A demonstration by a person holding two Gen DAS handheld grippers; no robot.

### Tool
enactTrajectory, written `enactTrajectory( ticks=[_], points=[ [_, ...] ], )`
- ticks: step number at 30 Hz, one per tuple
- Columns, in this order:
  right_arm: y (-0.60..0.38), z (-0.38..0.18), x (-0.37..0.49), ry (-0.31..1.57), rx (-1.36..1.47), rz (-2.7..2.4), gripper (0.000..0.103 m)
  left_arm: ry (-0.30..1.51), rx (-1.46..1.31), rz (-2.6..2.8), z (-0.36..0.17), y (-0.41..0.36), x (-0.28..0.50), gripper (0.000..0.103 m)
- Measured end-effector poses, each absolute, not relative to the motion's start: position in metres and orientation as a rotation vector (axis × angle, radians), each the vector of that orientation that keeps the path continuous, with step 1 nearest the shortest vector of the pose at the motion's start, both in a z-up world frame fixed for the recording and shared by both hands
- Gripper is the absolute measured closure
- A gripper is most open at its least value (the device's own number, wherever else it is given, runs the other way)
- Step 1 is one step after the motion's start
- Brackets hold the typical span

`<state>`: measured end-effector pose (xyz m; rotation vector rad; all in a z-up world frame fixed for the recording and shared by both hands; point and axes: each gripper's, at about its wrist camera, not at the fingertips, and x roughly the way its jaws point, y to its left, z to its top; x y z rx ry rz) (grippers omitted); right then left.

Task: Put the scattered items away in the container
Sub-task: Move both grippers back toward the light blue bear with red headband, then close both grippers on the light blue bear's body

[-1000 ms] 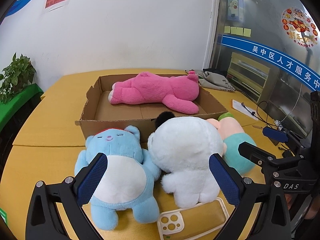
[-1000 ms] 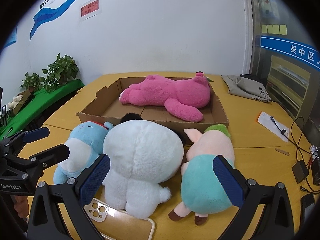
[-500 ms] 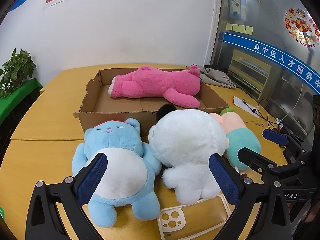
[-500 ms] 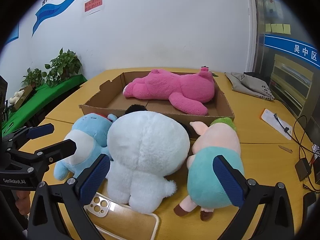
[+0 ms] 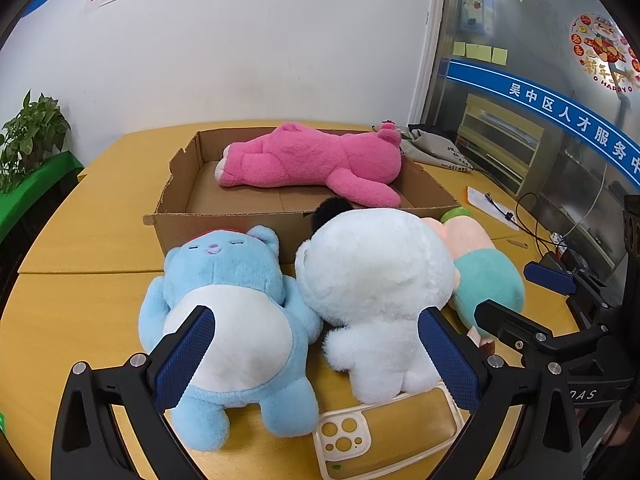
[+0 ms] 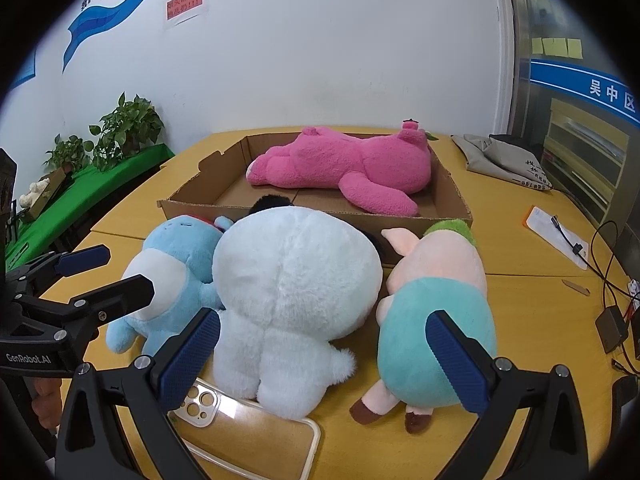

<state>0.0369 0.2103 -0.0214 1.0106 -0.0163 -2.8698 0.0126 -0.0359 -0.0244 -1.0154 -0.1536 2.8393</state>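
With both tools hovering low over the counter (image 5: 92, 236), left tongs (image 5: 316, 358) and right tongs (image 6: 322, 360) are spread wide, holding nothing. Nearest is a clear phone case (image 5: 390, 430), flat on the counter, its far edge tucked under the white plush (image 5: 376, 288). Three toys lie in a row just in front of the cardboard box (image 5: 224, 226), touching each other: blue bear (image 5: 228, 304) on its back at left, white plush in the middle, pig doll (image 6: 438, 300) in a teal outfit at right. Left tongs frame the blue bear and white plush; right tongs frame the white plush and pig, so each side looks lined up for a grab, likely pig for the right. Soft bodies should squash, so a pinch on the belly seems best. Behind the row, the box sits open-topped with a pink bear (image 5: 316, 162) lying on its side along the far wall, front half free. Farther off: grey bag (image 6: 504, 160), cables (image 6: 604, 256), plants (image 6: 124, 124).
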Motion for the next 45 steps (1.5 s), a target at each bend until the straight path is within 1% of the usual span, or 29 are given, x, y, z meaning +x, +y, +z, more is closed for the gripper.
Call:
enactTrajectory(
  ticks=[12, 18, 21, 26, 32, 37, 45],
  points=[
    [0.208, -0.028, 0.037, -0.023, 1.027, -2.842, 0.0, -0.175, -1.035, 2.835, -0.029, -0.05, 0.013, 0.0],
    [0.202, -0.029, 0.034, -0.034, 1.018, -2.822, 0.0, -0.306, -1.062, 2.775, -0.035, -0.073, 0.013, 0.0],
    [0.199, -0.03, 0.032, -0.042, 1.017, -2.828, 0.0, -0.29, -1.066, 2.795, -0.037, -0.078, 0.016, 0.0],
    [0.187, -0.031, 0.029, -0.003, 1.021, -2.825, 0.0, -0.269, -1.048, 2.806, -0.038, -0.088, 0.019, 0.0],
    [0.171, -0.03, 0.026, 0.035, 1.007, -2.821, 0.0, -0.294, -1.036, 2.806, -0.041, -0.106, 0.015, 0.0],
    [0.163, -0.029, 0.023, 0.019, 0.983, -2.805, 0.0, -0.314, -1.043, 2.791, -0.044, -0.122, 0.006, 0.0],
    [0.122, -0.038, 0.02, 0.028, 0.927, -2.604, 0.0, -0.363, -1.135, 2.693, -0.068, -0.141, -0.025, 0.0]
  ],
)
